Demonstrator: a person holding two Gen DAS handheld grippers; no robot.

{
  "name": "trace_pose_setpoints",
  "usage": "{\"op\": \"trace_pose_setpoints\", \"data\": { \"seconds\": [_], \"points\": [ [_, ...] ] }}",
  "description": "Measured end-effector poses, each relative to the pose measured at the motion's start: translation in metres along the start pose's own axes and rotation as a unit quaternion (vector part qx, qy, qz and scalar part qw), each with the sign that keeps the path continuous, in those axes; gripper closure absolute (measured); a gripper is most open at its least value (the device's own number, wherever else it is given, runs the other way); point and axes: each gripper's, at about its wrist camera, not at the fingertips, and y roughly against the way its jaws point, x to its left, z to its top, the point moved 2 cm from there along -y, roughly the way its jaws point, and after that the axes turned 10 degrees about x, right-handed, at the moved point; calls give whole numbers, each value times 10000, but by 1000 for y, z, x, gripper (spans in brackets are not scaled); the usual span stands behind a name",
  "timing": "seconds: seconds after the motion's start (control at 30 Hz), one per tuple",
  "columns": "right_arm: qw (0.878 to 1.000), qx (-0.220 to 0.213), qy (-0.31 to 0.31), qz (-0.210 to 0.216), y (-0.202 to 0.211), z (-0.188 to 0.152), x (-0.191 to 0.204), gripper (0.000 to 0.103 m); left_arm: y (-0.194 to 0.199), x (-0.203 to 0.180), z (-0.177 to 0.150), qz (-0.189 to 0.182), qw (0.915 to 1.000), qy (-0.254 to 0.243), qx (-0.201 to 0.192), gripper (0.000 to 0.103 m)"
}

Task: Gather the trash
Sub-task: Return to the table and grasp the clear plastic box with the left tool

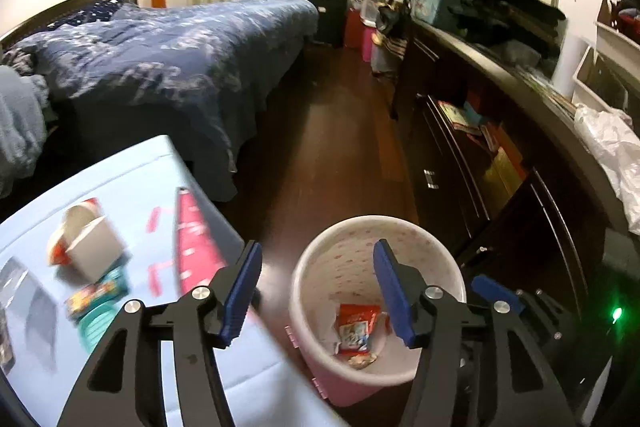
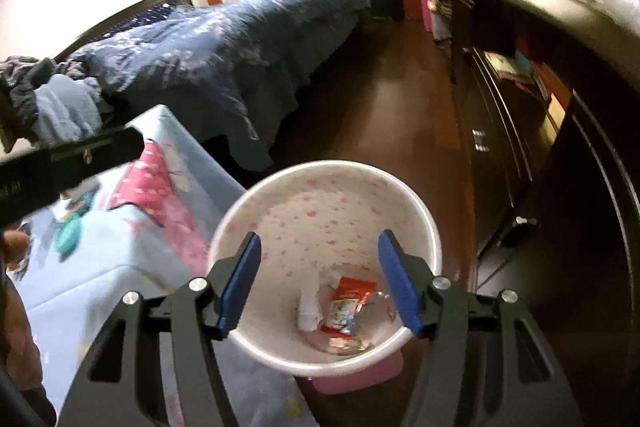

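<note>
A pink-and-white bin [image 1: 380,221] stands on the floor beside the table, and my left gripper [image 1: 317,263] hangs open above it with nothing between its pads. Inside lies a red snack wrapper [image 1: 356,327]. On the light blue tablecloth [image 1: 132,179] to the left sit a white paper cup [image 1: 90,247] on its side and a small colourful packet [image 1: 96,293]. My right gripper [image 2: 320,259] is open and empty right over the bin [image 2: 328,167]. Below it lie the red wrapper [image 2: 352,299] and a crumpled white paper [image 2: 310,307].
A bed with a blue duvet [image 1: 180,59] fills the left. A dark dresser [image 1: 500,167] with a white plastic bag [image 1: 612,147] on top runs along the right. Wooden floor [image 1: 340,147] lies between them. A person's hand [image 2: 16,243] shows at the left edge.
</note>
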Motion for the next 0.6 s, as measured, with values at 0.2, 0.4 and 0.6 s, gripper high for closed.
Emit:
{"op": "trace_pose_setpoints", "data": {
  "seconds": [0.2, 0.4, 0.6],
  "points": [
    [9981, -273, 534, 147, 34, -1, 44, 32, 48, 51, -35, 501, 9976, 427, -202, 27],
    [9913, -371, 1145, 537, 59, -8, 106, 26, 88, 114, -76, 1236, 9879, 874, -347, 16],
    [9820, -289, 1696, 781, 62, -17, 166, 26, 98, 179, -95, 1767, 9767, 1161, -363, 6]
  ]
}}
